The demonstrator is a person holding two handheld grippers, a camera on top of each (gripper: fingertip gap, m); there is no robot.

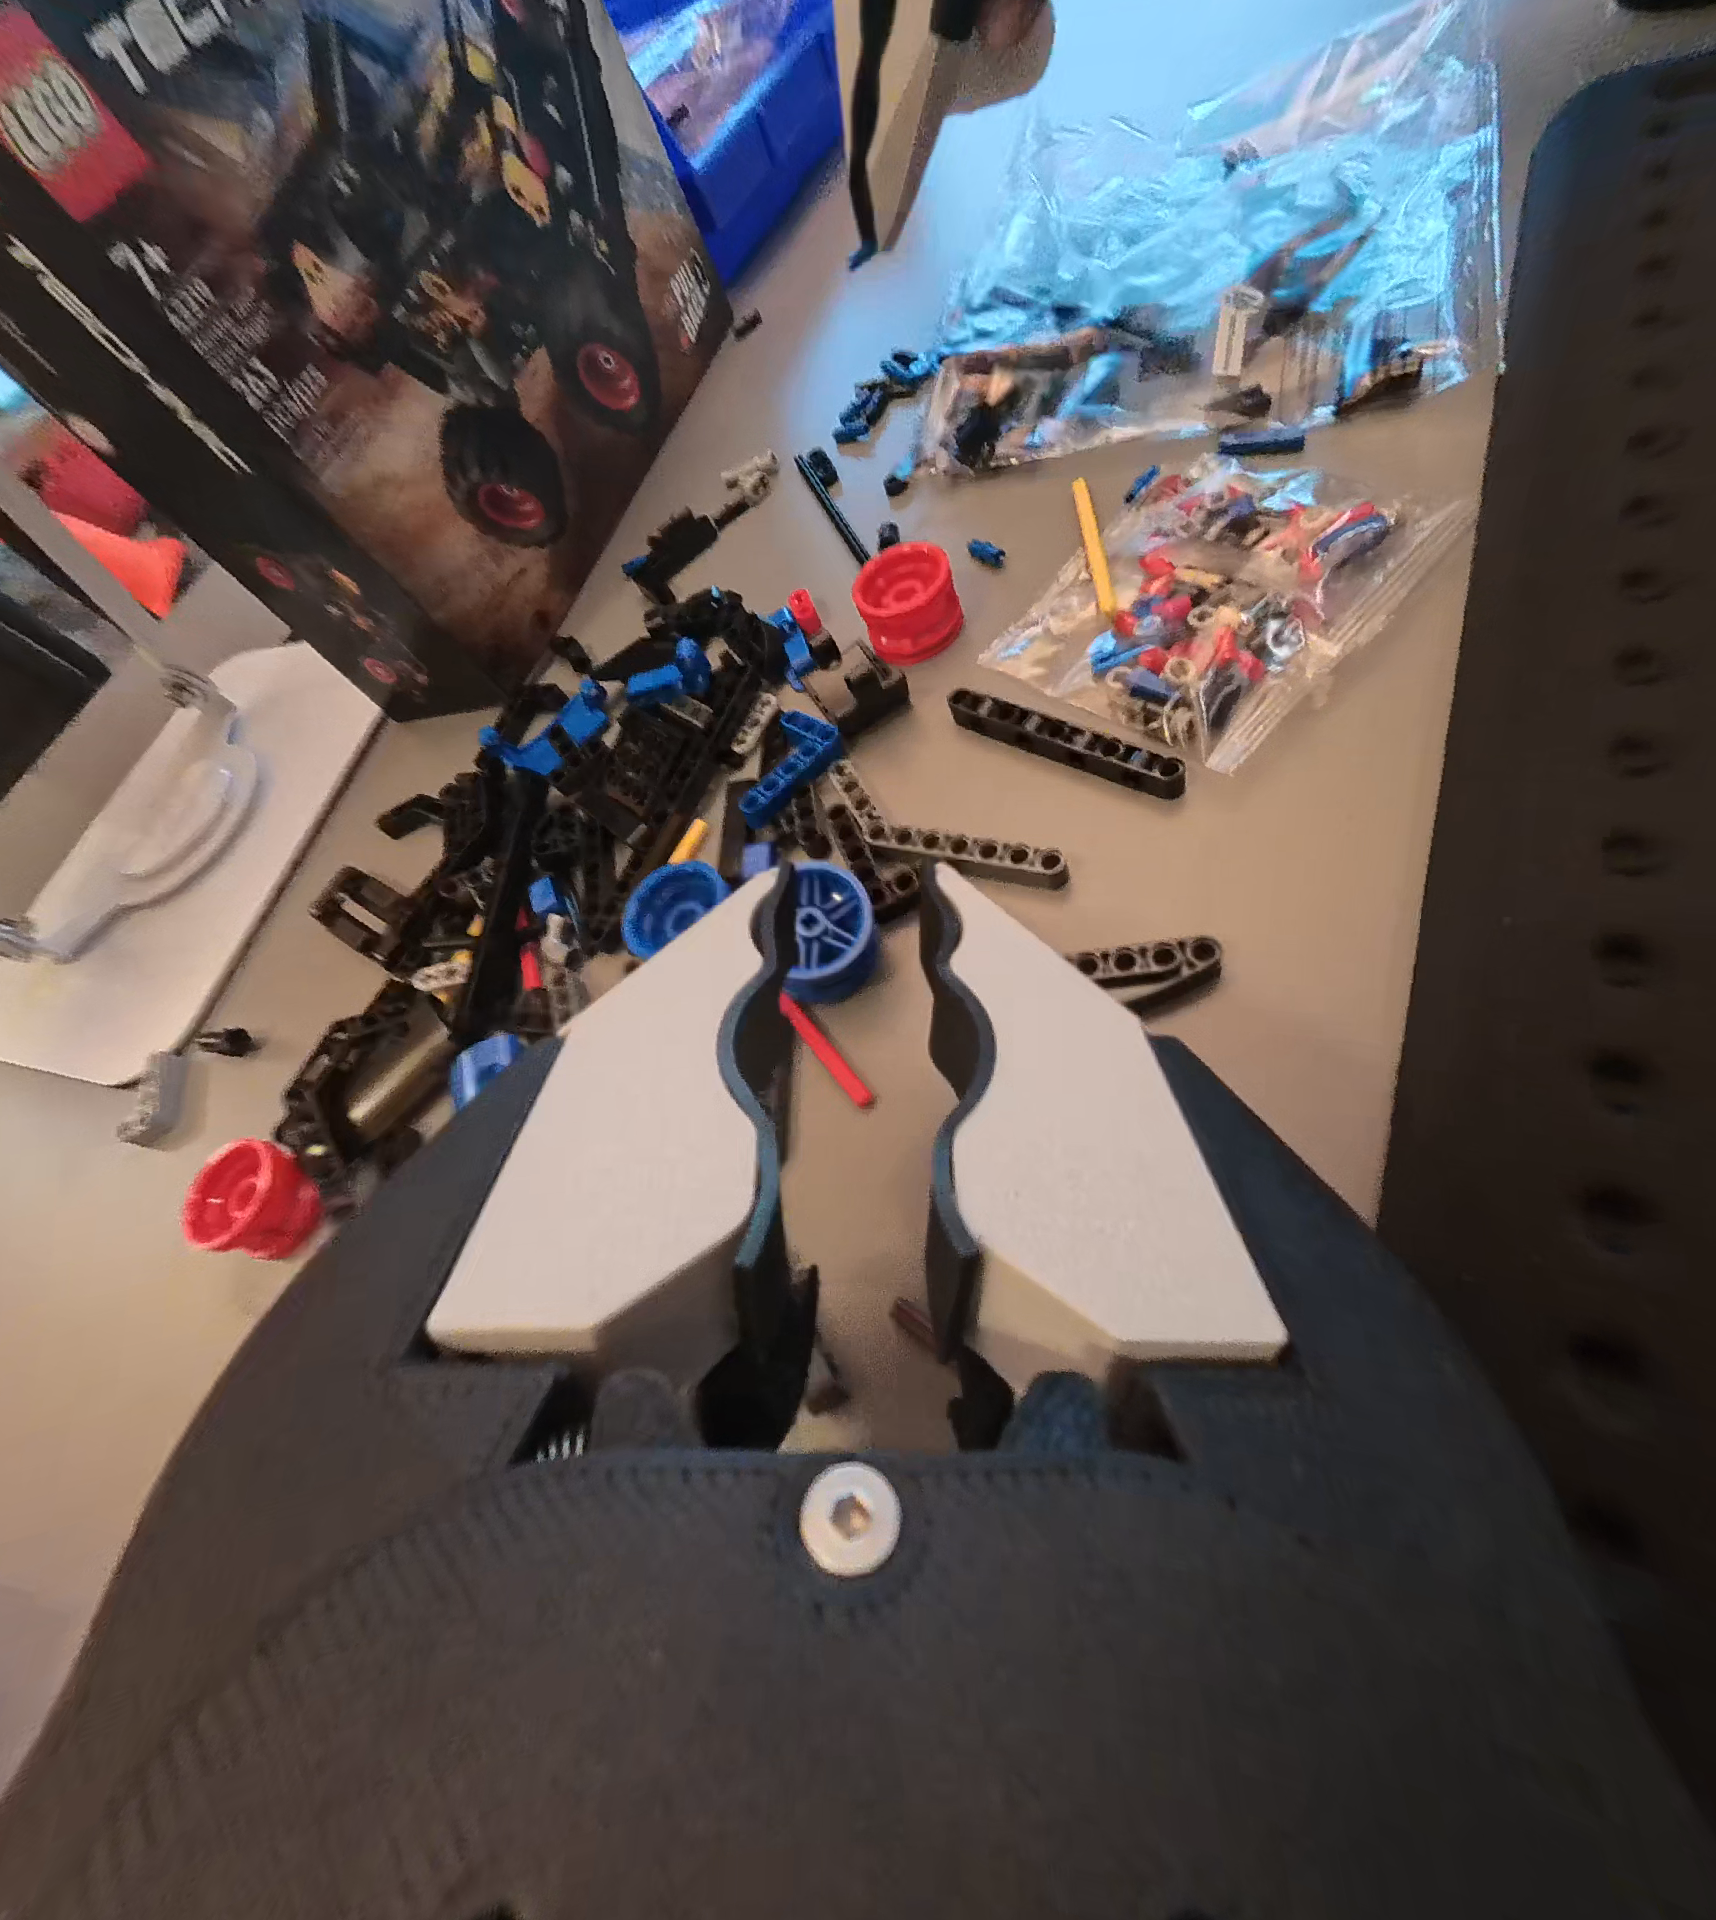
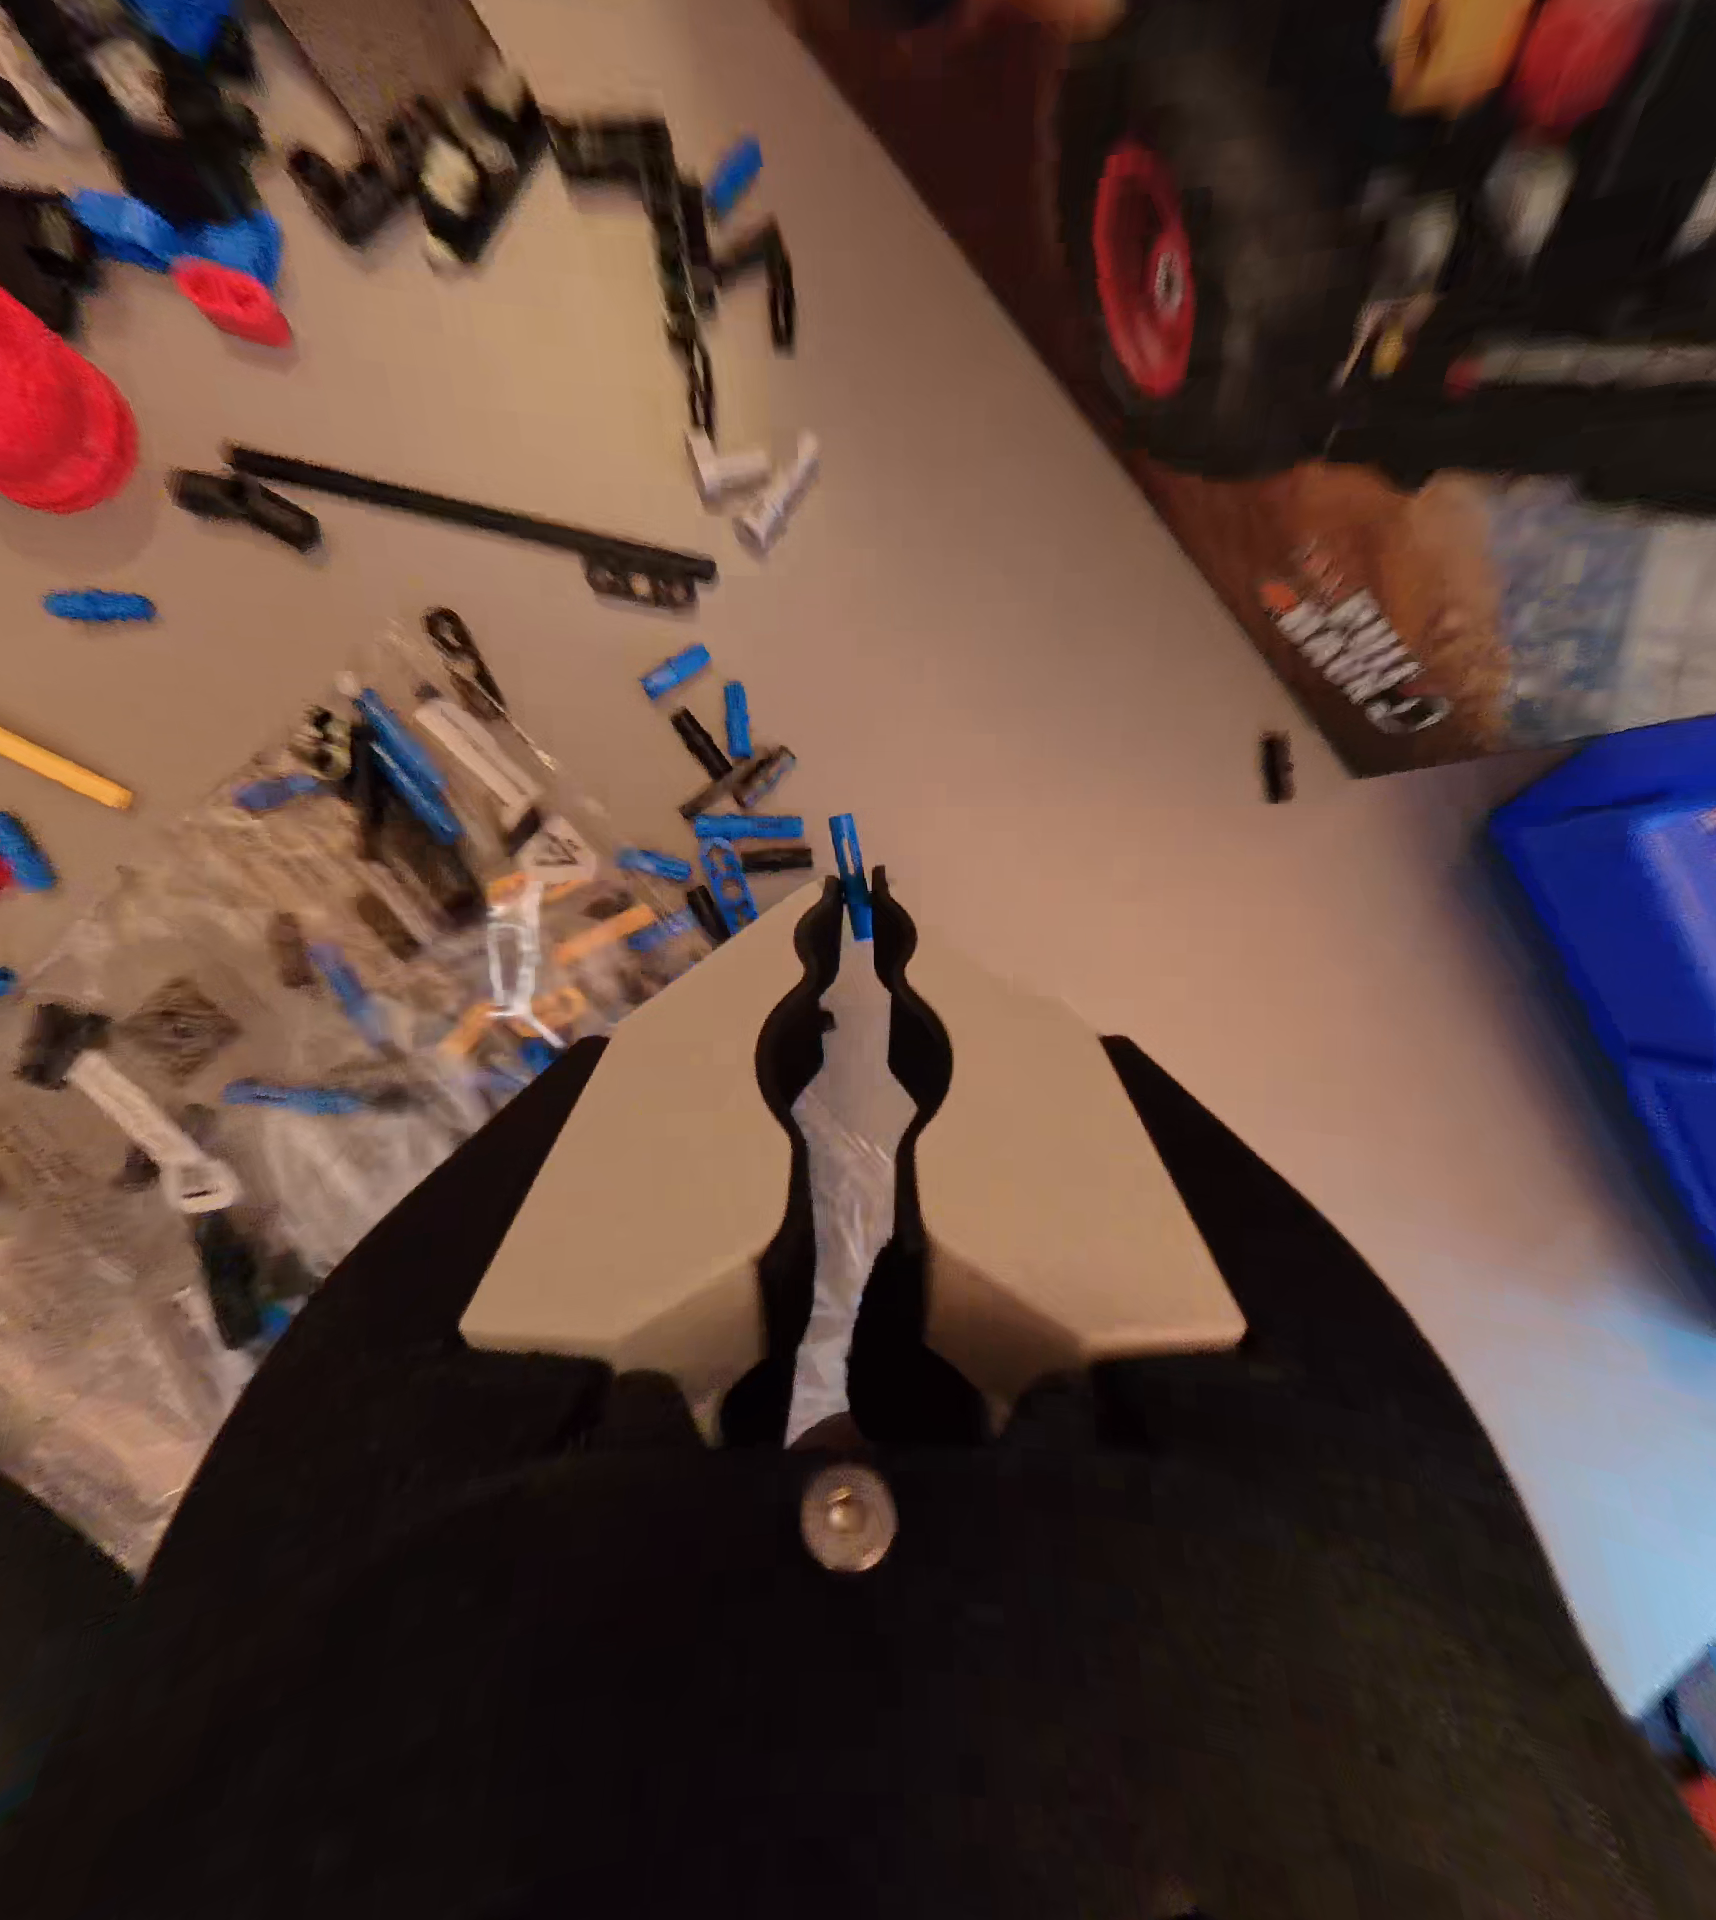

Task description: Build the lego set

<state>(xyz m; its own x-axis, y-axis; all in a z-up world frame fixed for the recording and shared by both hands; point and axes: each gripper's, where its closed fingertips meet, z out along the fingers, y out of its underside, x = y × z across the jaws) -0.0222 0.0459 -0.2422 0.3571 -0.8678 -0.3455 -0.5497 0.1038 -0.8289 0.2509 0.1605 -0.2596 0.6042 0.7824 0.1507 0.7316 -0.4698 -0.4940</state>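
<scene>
Our right gripper (image 2: 856,896) pinches a small blue pin (image 2: 851,871) between its fingertips, the pin sticking out ahead of the tips and clear of the table (image 2: 989,727). Just left of the tips we see a scatter of blue and black pins (image 2: 734,831) at the mouth of a clear bag (image 2: 334,935). Farther ahead and left lie a long black axle (image 2: 459,509) and a red wheel (image 2: 2,384). The set's box (image 2: 1405,364) stands ahead to the right, a blue bin (image 2: 1664,987) to the right.

Our left gripper (image 1: 856,883) stands parted, nothing between its fingers. A blue wheel (image 1: 828,935) lies just beyond the tips, partly hidden by the left finger, and a red axle (image 1: 826,1049) shows on the table in the gap. The main pile of black and blue parts (image 1: 625,790) lies ahead to the left, a black beam (image 1: 1067,743) ahead to the right, and a sealed parts bag (image 1: 1218,623) beyond it.
</scene>
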